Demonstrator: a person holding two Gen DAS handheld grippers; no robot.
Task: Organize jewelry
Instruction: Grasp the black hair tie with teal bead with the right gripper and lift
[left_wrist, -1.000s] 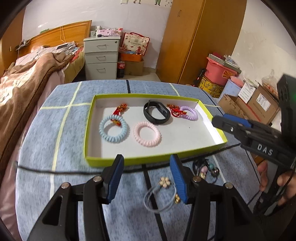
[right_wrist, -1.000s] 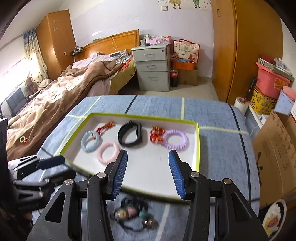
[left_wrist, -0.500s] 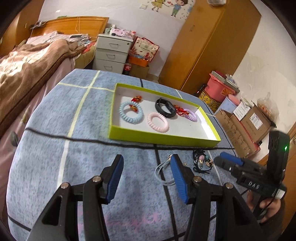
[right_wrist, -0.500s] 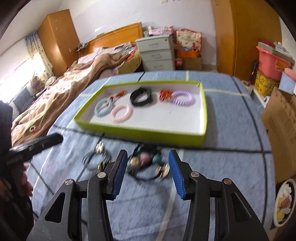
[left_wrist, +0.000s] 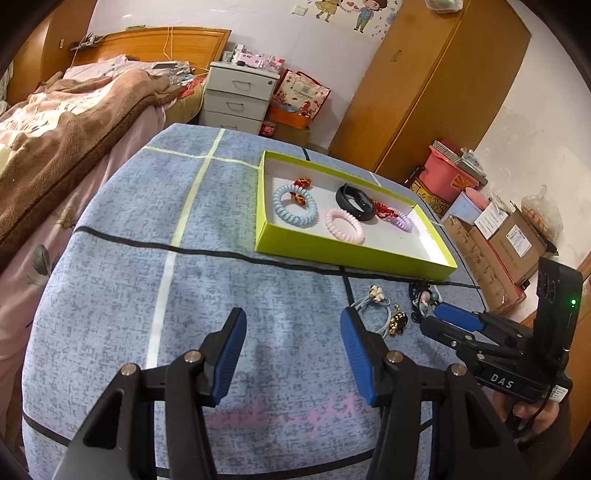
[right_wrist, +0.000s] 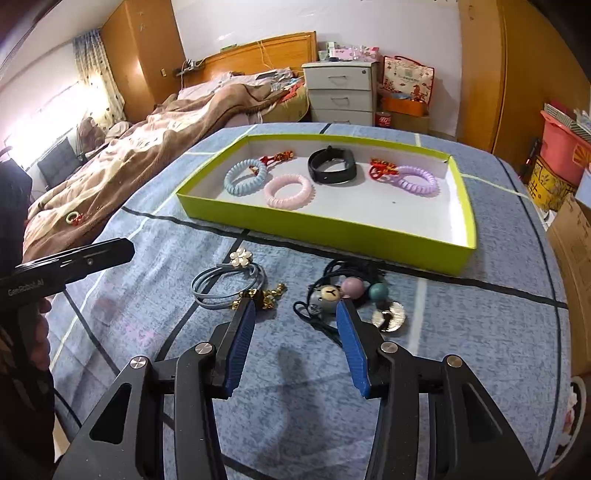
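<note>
Right-wrist view: the right gripper (right_wrist: 295, 314) was held with its jaws spread wide and nothing between them, low over the cloth (right_wrist: 480, 332). Just beyond its fingertips lay the two pieces left outside the tray (right_wrist: 332, 230): the charm tie (right_wrist: 347, 295), a tangle of black cord with a bear face, two beads and a silver disc, partly hidden behind the right finger, and to its left the blue tie (right_wrist: 225, 284) with a flower and gold charms, touched in the picture by the left finger. Both lay on the near side of the tray, the charm tie closer to its front wall.

The step in hand was judged to be a pick of the charm tie. It would be done well if the jaws were shifted slightly right and forward so that the bead cluster, not a loose loop of cord, was straddled, and if they were lowered until the tips met the cloth before being closed; thin cord could otherwise slip out. The blue tie should be kept clear of the left finger, lest it be dragged along.

Inside the tray, four coil rings, a black band (right_wrist: 332, 168) and red knots were already laid out, with bare floor left along the near wall for a drop.

The left gripper (left_wrist: 291, 328) was likewise seen wide apart and empty, well short of the tray.
</note>
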